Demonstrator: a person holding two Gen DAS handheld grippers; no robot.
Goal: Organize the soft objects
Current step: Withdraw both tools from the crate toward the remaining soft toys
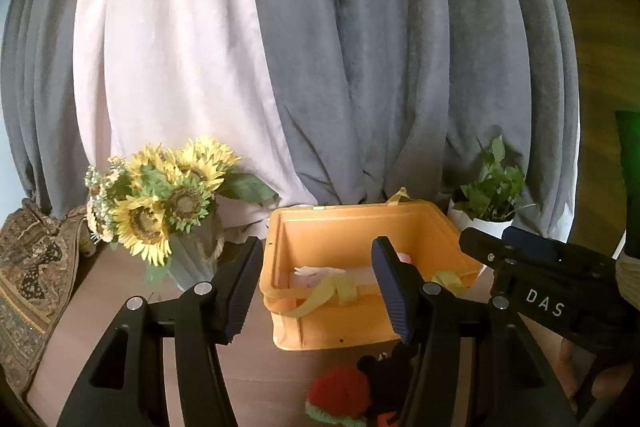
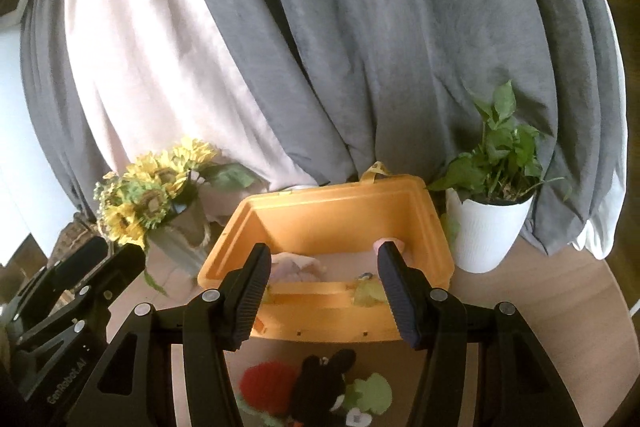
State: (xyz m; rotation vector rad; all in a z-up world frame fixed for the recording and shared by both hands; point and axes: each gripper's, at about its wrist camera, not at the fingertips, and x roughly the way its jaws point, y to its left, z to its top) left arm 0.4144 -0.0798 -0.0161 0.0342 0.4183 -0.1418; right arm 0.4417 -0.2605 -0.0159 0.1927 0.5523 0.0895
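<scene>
An orange bin (image 1: 360, 231) (image 2: 340, 211) with yellow strap handles stands on the table. Pale soft items (image 2: 296, 265) lie inside it. In front of the bin lie a red knitted toy (image 1: 340, 391) (image 2: 268, 381), a black plush toy (image 1: 386, 371) (image 2: 320, 383) and a green soft piece (image 2: 370, 393). My left gripper (image 1: 316, 291) is open and empty, above the toys, facing the bin. My right gripper (image 2: 326, 295) is open and empty, above the toys at the bin's near wall. Each gripper shows in the other's view, the right one (image 1: 516, 251) and the left one (image 2: 108, 259).
A vase of sunflowers (image 1: 160, 203) (image 2: 160, 195) stands left of the bin. A potted green plant (image 2: 488, 211) (image 1: 492, 195) stands right of it. Grey and pink curtains (image 1: 320, 47) hang behind. A patterned cloth (image 1: 32, 267) lies at the far left.
</scene>
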